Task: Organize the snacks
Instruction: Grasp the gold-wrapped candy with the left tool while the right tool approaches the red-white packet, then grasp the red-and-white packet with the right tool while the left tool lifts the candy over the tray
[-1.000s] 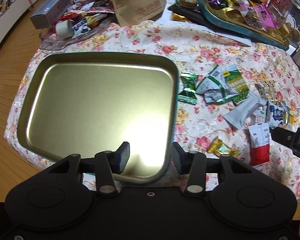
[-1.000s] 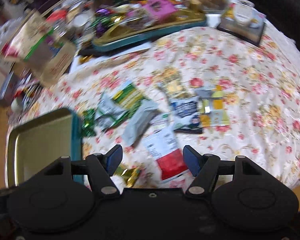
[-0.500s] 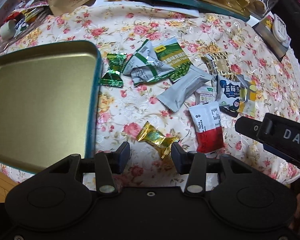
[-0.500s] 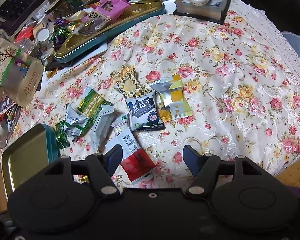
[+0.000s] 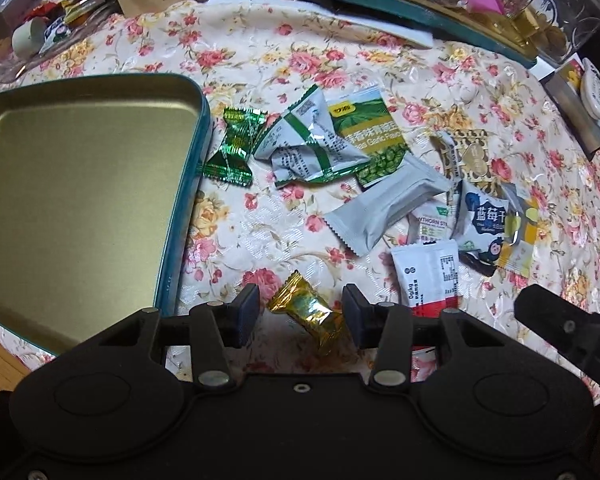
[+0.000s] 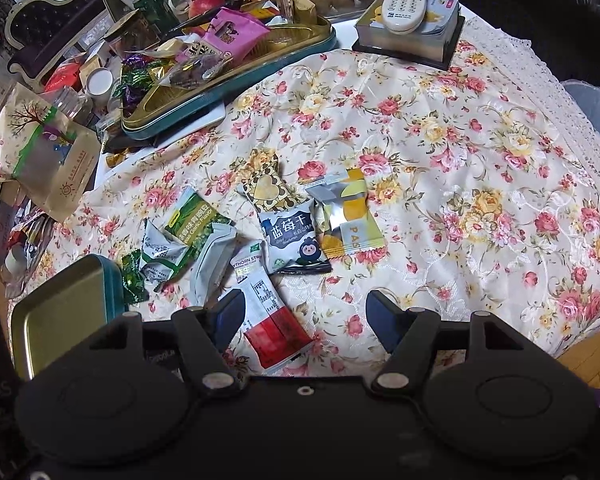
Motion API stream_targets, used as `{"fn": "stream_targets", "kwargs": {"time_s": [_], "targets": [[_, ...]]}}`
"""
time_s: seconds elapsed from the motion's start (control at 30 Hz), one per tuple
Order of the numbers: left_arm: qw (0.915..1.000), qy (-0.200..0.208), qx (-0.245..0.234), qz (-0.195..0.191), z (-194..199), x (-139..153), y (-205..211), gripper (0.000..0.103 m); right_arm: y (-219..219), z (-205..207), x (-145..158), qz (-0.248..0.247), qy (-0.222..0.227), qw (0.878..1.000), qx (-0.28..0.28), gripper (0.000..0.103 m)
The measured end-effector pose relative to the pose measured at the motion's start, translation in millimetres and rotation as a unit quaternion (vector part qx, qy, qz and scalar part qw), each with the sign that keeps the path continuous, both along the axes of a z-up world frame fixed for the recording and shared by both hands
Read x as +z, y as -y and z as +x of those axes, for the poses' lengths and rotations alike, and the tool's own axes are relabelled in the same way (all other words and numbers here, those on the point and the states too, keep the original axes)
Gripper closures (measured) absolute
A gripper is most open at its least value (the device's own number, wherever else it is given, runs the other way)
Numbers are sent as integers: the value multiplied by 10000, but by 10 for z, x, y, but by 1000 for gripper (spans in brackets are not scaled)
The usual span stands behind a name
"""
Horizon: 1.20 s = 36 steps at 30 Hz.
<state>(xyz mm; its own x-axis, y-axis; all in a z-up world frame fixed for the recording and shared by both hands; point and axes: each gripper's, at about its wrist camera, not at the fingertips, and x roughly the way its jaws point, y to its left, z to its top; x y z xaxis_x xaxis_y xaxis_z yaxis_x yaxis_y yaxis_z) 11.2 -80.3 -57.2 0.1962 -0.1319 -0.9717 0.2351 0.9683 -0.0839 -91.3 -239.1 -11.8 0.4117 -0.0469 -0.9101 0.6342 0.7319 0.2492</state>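
Observation:
Several wrapped snacks lie scattered on the floral tablecloth [image 6: 440, 128]. My left gripper [image 5: 300, 312] is open and hangs over a gold-wrapped candy [image 5: 310, 312], which lies between its fingers without either pad touching it. An empty gold tin tray with a teal rim [image 5: 80, 200] sits to the left. My right gripper [image 6: 304, 312] is open above a red and white packet [image 6: 272, 320], nearer its left finger. Beyond lie a blueberry packet [image 6: 292, 236], a yellow and silver packet [image 6: 346, 216] and a green garlic-flavour packet [image 6: 192, 216].
A second teal tray [image 6: 236, 76] loaded with sweets stands at the back of the table, beside a paper bag [image 6: 44, 152]. A remote control [image 6: 404, 0] rests on a box at the back right. The table edge and wooden floor [image 6: 592, 356] are at the right.
My left gripper has swung right, off the empty tray and over the gold candy, and dropped lower. The right view has shifted right and sharpened. Both jaws kept their width.

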Motion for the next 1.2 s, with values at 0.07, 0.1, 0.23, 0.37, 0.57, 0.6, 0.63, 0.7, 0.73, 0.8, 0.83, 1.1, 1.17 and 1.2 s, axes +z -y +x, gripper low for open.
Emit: {"fn": "stream_targets", "kwargs": {"time_s": [0.07, 0.1, 0.23, 0.37, 0.57, 0.6, 0.63, 0.7, 0.73, 0.8, 0.83, 1.1, 1.17, 1.2], "targets": [[10000, -70, 23, 5, 5, -48, 7, 51, -3, -10, 6, -8, 19, 10000, 11, 32], [9999, -104, 25, 23, 8, -74, 18, 51, -6, -15, 8, -19, 26, 10000, 16, 32], [9999, -63, 115, 63, 15, -127, 30, 51, -8, -35, 30, -56, 66, 10000, 48, 32], [9998, 106, 12, 185, 8, -130, 101, 50, 5, -53, 42, -6, 111, 9999, 70, 32], [9995, -1, -180, 245, 5, -114, 110, 66, 44, -61, 0, 31, 43, 10000, 46, 32], [9996, -99, -228, 149, 17, -114, 96, 67, 49, -57, -16, 44, 16, 10000, 35, 32], [9996, -165, -207, 53, 24, -107, 73, 67, 51, -49, -35, 48, -14, 10000, 28, 32], [9997, -201, -125, -25, 25, -65, 19, 67, 42, -26, -73, 43, -62, 9999, 65, 32], [9998, -154, -148, -48, 24, -30, 1, 67, 34, -10, -94, 43, -85, 9999, 97, 32], [9998, 5, -175, -70, 19, 64, -35, 67, 11, 30, -148, 42, -141, 9997, 177, 32], [9997, 95, -197, -57, 16, 120, -53, 67, -3, 49, -176, 34, -169, 9996, 228, 32], [9991, 424, -50, -64, 71, 391, -258, 66, -241, 225, -384, -183, -341, 9956, 850, 31], [9990, 446, 6, -72, 89, 412, -307, 66, -330, 256, -419, -275, -355, 9938, 1013, 29], [9989, 453, 31, -78, 91, 421, -336, 66, -371, 272, -434, -333, -366, 9929, 1084, 29]]}}
